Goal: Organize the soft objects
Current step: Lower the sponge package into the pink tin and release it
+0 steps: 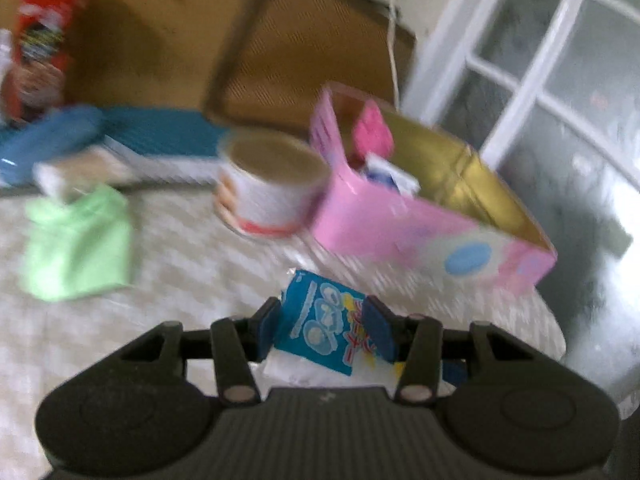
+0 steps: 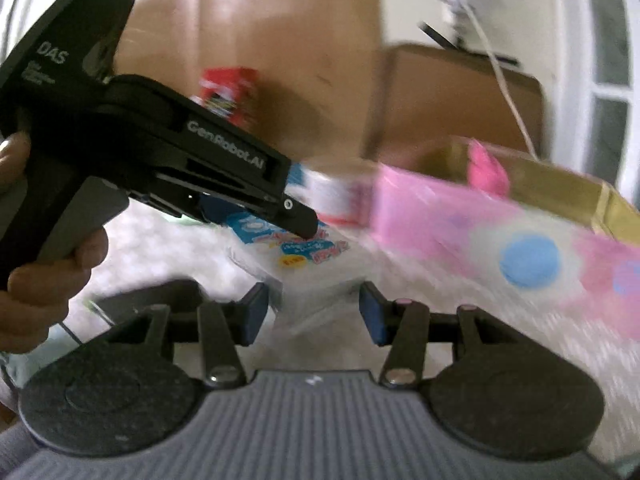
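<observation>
Both the left gripper [image 1: 322, 328] and the right gripper [image 2: 312, 312] grip one blue packet [image 1: 320, 326], so its thin plastic may tear near the pink box [image 1: 420, 216].

You have a white-framed glazed door [image 1: 532, 80] at right admitting daylight, a pale wall [image 2: 404, 4] behind, and a brown panel [image 1: 168, 20] leaning against it.

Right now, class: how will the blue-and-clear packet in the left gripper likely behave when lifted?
The packet looks like thin plastic film, so probably floppy and light. Its glossy clear end may slip between the left gripper pads.
</observation>
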The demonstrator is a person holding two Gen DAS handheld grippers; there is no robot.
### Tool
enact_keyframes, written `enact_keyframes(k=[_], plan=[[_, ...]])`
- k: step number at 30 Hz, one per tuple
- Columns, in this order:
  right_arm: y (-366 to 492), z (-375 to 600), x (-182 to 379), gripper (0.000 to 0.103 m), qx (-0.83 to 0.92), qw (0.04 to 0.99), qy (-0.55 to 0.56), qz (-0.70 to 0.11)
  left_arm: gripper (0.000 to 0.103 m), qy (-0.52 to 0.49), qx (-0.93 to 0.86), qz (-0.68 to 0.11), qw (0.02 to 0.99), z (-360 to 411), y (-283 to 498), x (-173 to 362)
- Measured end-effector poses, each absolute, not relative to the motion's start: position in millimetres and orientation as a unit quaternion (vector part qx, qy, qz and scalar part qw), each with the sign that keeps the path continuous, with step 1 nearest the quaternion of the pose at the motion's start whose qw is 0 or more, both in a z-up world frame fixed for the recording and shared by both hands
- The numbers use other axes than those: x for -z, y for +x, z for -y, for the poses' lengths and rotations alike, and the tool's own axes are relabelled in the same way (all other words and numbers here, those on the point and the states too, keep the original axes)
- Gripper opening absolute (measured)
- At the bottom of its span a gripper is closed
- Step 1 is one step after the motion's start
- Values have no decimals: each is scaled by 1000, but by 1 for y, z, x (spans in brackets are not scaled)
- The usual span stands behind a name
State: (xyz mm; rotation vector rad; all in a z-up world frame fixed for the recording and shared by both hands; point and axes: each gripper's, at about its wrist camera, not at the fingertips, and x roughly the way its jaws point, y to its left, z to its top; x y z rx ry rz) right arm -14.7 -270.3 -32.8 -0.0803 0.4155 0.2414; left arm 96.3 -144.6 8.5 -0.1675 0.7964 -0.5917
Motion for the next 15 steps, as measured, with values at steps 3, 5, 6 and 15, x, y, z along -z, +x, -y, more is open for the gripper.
enact_keyframes(k=[3,5,6,15], plan=[[-26,290,40,53,-97,975,-28,-199,46,-56,304,-373,875,170,84,-9],[-32,300,37,53,-82,980,-19,-178,48,-34,320,-352,879,185,76,-17],[-36,305,36,53,-73,984,-16,-162,48,-27,326,-338,882,192,72,-23],[-33,343,5,53,16,998,-28,-61,51,-6,372,-255,893,256,82,-78]])
